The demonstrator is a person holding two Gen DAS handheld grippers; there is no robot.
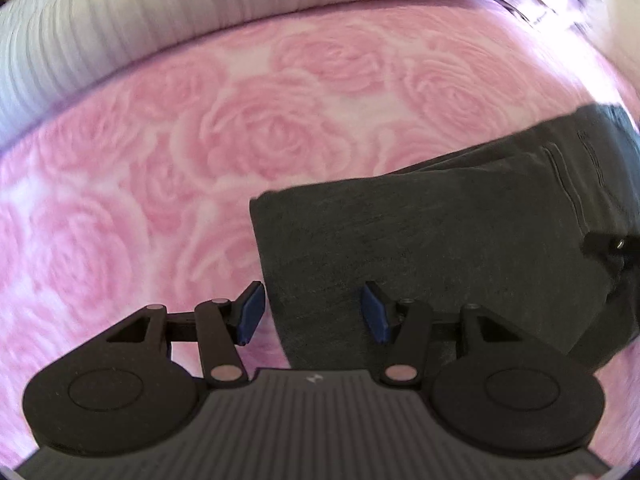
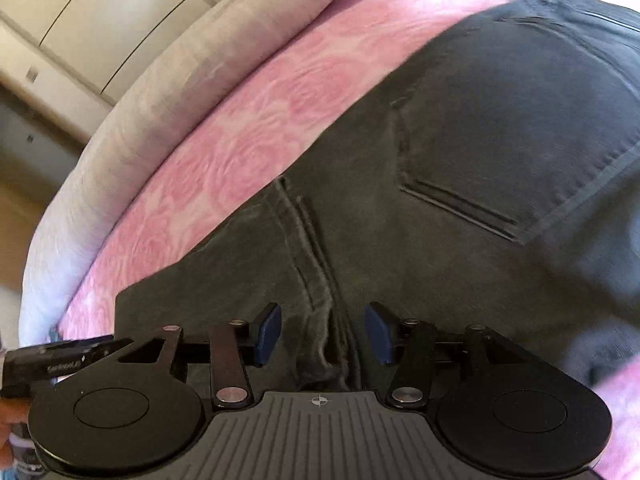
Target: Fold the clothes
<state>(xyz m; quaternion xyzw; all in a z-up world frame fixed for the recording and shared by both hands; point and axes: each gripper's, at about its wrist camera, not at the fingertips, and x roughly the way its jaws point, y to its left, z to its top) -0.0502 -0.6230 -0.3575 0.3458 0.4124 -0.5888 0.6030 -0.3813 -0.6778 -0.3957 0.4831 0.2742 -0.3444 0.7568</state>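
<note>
Dark grey jeans [image 1: 420, 248] lie folded on the pink rose-patterned bedspread [image 1: 200, 160]. In the left wrist view my left gripper [image 1: 314, 314] is open over the folded left edge of the jeans, its blue pads apart with nothing held. In the right wrist view the jeans [image 2: 460, 160] fill the frame, seat side up with a back pocket showing. My right gripper [image 2: 324, 334] is open just above the centre seam near the crotch, pads apart and empty. The other gripper's black body [image 2: 60, 360] shows at the lower left.
A pale ribbed pillow or duvet [image 1: 120, 20] runs along the far side of the bed. In the right wrist view a pale quilt edge [image 2: 160, 100] borders the bedspread [image 2: 260, 120], with white cupboard doors [image 2: 80, 20] beyond. Open bedspread lies left of the jeans.
</note>
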